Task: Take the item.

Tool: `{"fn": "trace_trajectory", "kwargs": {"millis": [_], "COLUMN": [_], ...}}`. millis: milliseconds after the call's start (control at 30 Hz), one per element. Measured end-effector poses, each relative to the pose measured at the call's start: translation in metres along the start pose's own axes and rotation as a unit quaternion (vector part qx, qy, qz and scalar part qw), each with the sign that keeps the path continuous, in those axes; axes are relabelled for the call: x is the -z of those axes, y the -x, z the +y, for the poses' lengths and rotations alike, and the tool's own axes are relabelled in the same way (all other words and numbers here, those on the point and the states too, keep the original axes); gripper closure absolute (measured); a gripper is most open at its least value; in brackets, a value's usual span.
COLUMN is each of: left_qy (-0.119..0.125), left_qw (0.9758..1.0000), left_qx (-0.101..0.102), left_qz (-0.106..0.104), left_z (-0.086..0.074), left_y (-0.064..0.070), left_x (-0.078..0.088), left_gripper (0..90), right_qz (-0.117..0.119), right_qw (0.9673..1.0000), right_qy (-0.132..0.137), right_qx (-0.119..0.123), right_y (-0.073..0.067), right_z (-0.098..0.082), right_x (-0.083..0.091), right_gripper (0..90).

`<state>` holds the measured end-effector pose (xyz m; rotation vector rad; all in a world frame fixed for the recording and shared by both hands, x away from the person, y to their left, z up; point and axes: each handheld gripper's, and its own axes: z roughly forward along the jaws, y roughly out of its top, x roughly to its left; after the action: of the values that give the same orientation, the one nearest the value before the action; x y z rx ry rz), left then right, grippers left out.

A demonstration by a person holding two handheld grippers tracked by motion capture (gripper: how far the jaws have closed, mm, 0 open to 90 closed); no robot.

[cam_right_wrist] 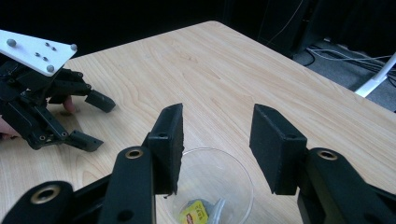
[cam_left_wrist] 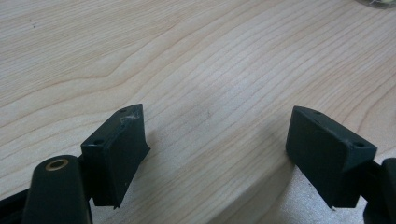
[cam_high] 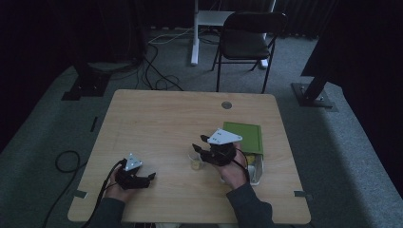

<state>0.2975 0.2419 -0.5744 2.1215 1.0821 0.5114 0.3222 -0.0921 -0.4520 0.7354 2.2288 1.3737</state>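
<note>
A clear plastic cup [cam_high: 195,164] stands on the wooden table [cam_high: 161,114], with a yellow packet [cam_right_wrist: 195,212] lying in its bottom. My right gripper [cam_high: 199,147] hovers just over the cup [cam_right_wrist: 233,184]. In the right gripper view its jaws [cam_right_wrist: 215,128] stand apart above the rim and touch nothing. My left gripper [cam_high: 150,176] rests low at the table's near left. Its jaws [cam_left_wrist: 217,135] are spread wide over bare wood, empty. It appears again as the left gripper [cam_right_wrist: 99,121] in the right gripper view, off to the left.
A flat green box [cam_high: 243,137] lies right of the right hand, with a pale clear object [cam_high: 255,172] at its near end. A round grommet [cam_high: 226,105] sits near the table's far edge. A black chair [cam_high: 247,40] stands beyond the table.
</note>
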Motion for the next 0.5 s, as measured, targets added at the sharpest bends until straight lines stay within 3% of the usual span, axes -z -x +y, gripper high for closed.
{"fn": "trace_trajectory", "kwargs": {"millis": [500], "left_qy": [0.000], "left_qw": [1.0000], "left_qx": [-0.001], "left_qz": [0.000], "left_z": [0.000], "left_y": [0.000], "left_x": [0.000], "left_gripper": [21.2], "right_qz": [-0.001], "right_qw": [0.9999], "right_qy": [-0.002], "right_qx": [0.013], "right_y": [-0.008], "right_z": [-0.006], "right_x": [0.015], "right_gripper": [54.3]}}
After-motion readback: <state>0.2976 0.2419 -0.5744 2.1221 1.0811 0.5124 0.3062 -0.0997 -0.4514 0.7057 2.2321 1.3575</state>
